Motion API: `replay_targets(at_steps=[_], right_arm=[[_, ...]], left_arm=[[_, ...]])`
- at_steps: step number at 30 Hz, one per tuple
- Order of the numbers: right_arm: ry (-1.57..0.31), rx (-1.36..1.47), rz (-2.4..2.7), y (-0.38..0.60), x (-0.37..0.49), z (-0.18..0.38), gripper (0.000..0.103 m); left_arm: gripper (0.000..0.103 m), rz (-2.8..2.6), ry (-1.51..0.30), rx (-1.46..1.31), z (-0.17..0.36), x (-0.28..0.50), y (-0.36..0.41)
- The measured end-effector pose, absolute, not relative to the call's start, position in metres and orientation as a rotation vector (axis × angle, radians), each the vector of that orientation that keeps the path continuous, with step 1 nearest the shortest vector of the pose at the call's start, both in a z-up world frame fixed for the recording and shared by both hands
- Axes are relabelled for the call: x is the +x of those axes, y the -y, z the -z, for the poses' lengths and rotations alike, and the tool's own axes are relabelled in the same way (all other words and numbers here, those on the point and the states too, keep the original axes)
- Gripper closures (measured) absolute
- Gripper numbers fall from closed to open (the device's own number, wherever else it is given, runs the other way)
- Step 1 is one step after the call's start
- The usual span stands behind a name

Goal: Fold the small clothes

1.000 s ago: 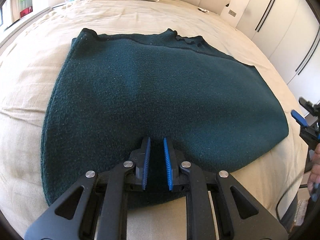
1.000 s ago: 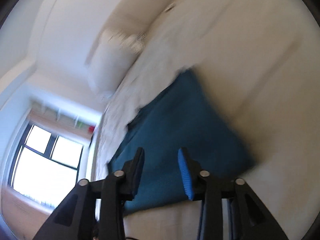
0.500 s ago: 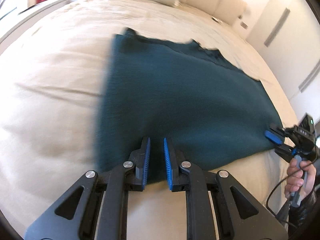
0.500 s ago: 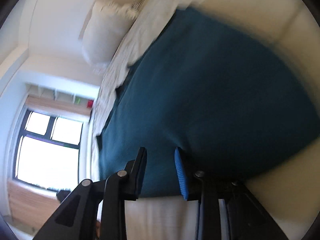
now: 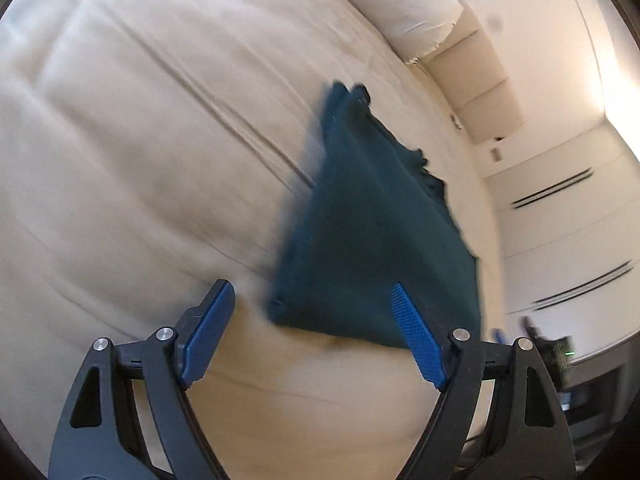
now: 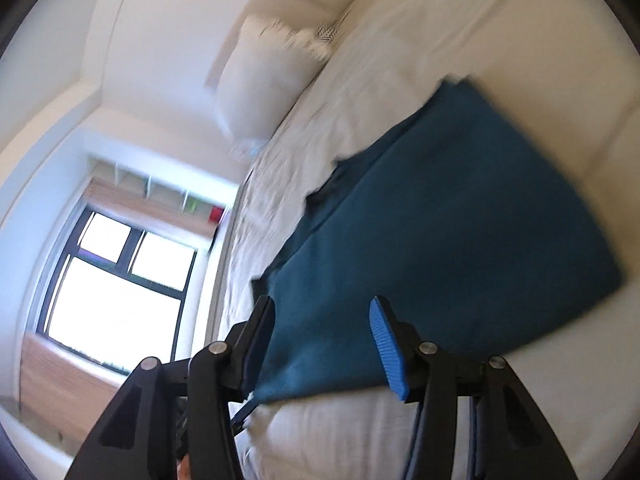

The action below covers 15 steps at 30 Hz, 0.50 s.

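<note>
A dark teal knitted garment [image 5: 380, 220] lies flat and folded on the beige bed [image 5: 140, 140]. My left gripper [image 5: 310, 286] hovers over the garment's near corner, its jaws opening wide. The corner shows between the blue pads [image 5: 208, 328], and neither pad presses on it. In the right wrist view the garment [image 6: 460, 220] stretches away from my right gripper [image 6: 320, 300]. Its jaws are opening too. The near edge of the cloth lies between the fingers [image 6: 386, 344], loose and not pinched. Both views are blurred by motion.
A white pillow [image 5: 400, 4] and a padded headboard [image 5: 472, 80] stand at the far end of the bed. Wardrobe doors [image 5: 568, 240] line the right side. On the other side is a window [image 6: 120, 280], with the pillow [image 6: 264, 92] above it. Bare sheet [image 6: 340, 432] surrounds the garment.
My left gripper slid left off the middle of the garment to its corner, rolled, and went from shut to wide open. The right gripper's jaws narrowed, then widened.
</note>
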State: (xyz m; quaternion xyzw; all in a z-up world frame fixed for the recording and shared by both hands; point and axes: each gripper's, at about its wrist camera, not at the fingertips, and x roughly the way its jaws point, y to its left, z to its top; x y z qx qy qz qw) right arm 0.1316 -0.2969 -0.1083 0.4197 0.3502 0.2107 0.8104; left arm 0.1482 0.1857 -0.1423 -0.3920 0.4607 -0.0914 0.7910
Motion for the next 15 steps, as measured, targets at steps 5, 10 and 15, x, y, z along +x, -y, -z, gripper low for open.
replay_targets(at_steps=[5,10,15], right_arm=[[-0.79,0.883,-0.53,0.266,0.135,0.11,0.049],[-0.819,0.87,-0.567,0.253,0.146,0.109,0.049],[-0.848,0.855,-0.592,0.238,0.166,0.105,0.049]], left_arm=[[0.023,0.221,-0.996,-1.049,0.16,0.155,-0.193],[0.023,0.249,-1.002,-1.196,0.171,0.168,-0.204],[0.023,0.318,-1.121,-1.161,0.177,0.204,-0.207]])
